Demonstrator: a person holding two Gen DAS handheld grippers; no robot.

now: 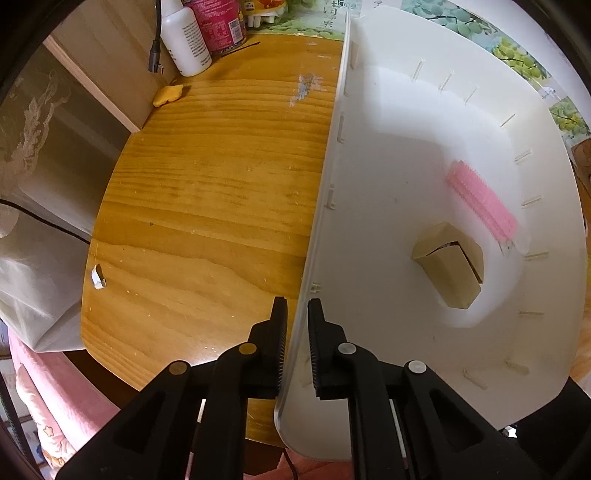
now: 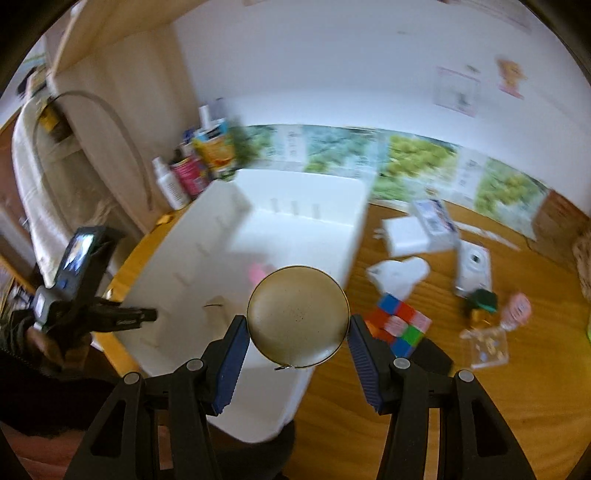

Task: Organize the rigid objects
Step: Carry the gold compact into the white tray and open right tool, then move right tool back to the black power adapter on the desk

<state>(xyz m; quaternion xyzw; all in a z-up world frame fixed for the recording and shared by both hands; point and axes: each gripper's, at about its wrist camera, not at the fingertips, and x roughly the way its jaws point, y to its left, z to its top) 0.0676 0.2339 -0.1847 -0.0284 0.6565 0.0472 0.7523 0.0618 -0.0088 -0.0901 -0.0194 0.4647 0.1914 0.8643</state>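
A white plastic bin stands on the wooden table. My left gripper is shut on the bin's near wall, one finger outside and one inside. Inside the bin lie a pink ridged comb-like piece and a tan wooden block. In the right wrist view my right gripper is shut on a round gold tin, held above the bin's near right part. The left gripper shows at the bin's left wall.
To the right of the bin lie a colour cube, white chargers, a white camera, a green toy and a clear box. Bottles and a pink can stand at the back left. A yellow piece lies there.
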